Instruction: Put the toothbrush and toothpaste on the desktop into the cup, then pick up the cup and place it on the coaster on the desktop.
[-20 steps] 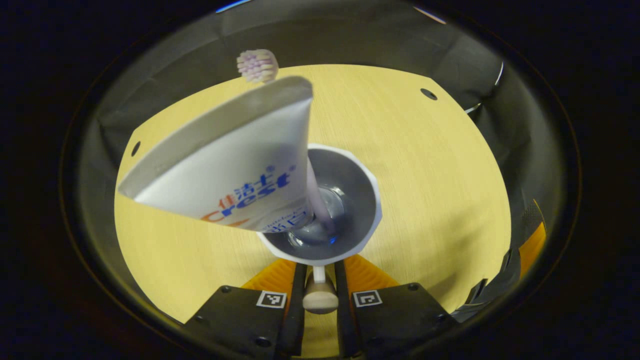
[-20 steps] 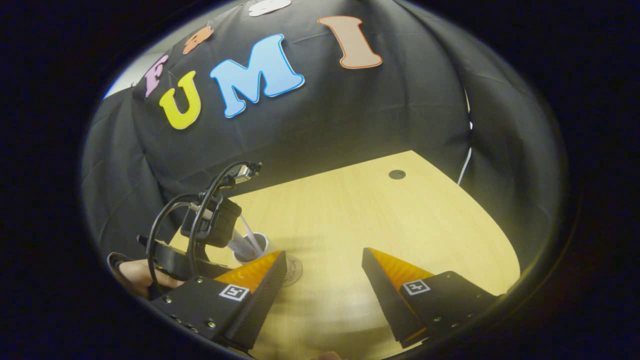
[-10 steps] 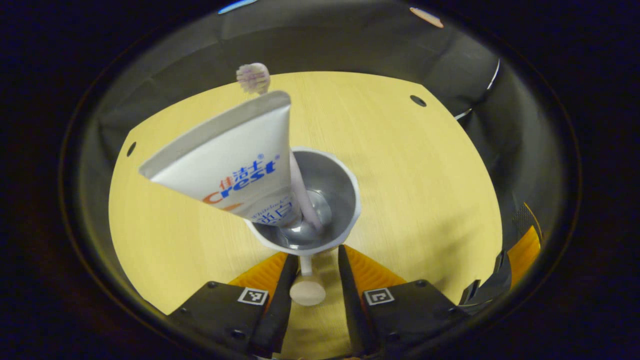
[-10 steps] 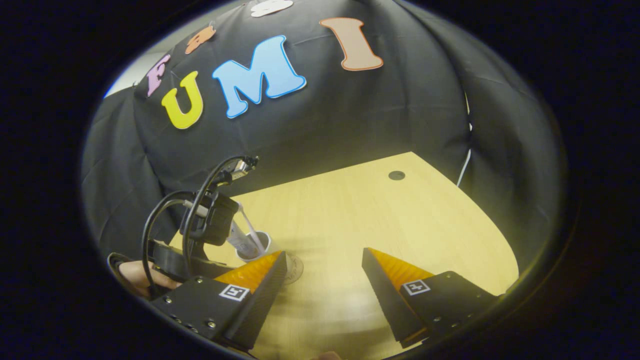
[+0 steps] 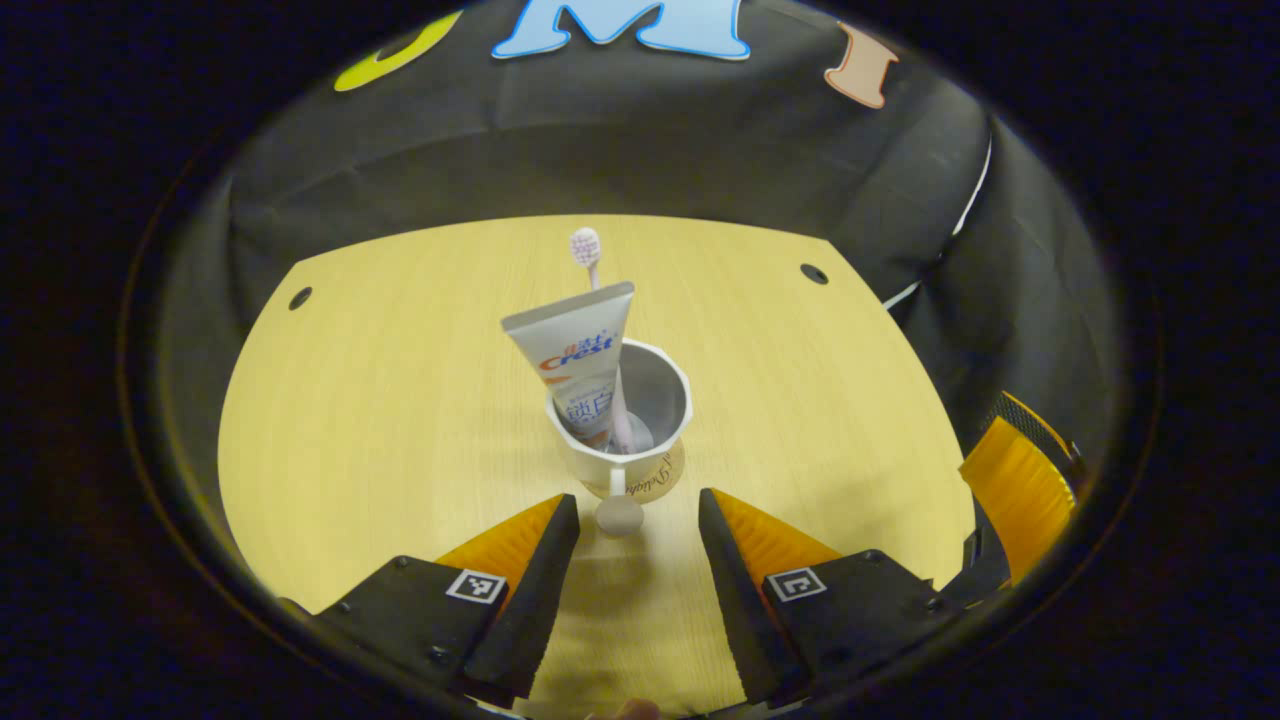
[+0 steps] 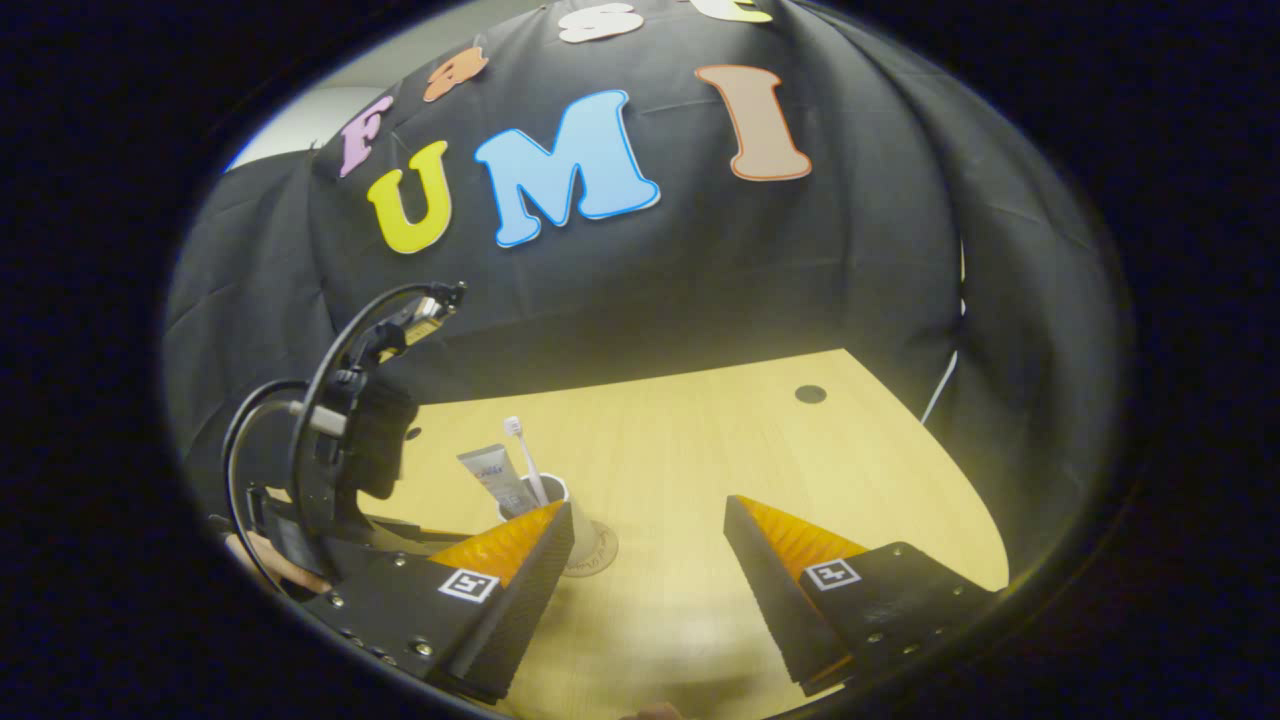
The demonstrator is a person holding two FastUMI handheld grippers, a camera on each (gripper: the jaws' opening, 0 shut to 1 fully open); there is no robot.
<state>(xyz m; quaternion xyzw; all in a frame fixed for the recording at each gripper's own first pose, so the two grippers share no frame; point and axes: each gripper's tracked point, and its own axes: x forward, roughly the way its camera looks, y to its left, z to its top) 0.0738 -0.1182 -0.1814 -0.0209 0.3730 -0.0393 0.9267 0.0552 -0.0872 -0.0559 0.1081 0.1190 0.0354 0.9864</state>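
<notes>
A white cup (image 5: 610,458) with a knobbed handle stands on a round coaster (image 5: 668,475) on the wooden desktop (image 5: 380,400). Inside it lean a white toothpaste tube (image 5: 575,355) and a toothbrush (image 5: 587,248), bristles up. My left gripper (image 5: 630,525) is open just short of the handle, touching nothing. In the right gripper view the cup (image 6: 555,493), the tube (image 6: 490,475), the brush (image 6: 522,450) and the coaster (image 6: 598,555) sit beyond my open right gripper (image 6: 648,525), partly behind its left finger. The left gripper's body (image 6: 350,470) is at the left.
The desktop has small round holes (image 5: 813,273) near its far corners. Black cloth walls close it in at the back and sides. A white cable (image 5: 965,215) hangs at the right wall. One finger (image 5: 1010,485) of the right gripper juts in at the right in the left gripper view.
My left gripper opened, let go of the cup's handle and drew back; the cup now stands on the coaster. The right gripper has barely moved.
</notes>
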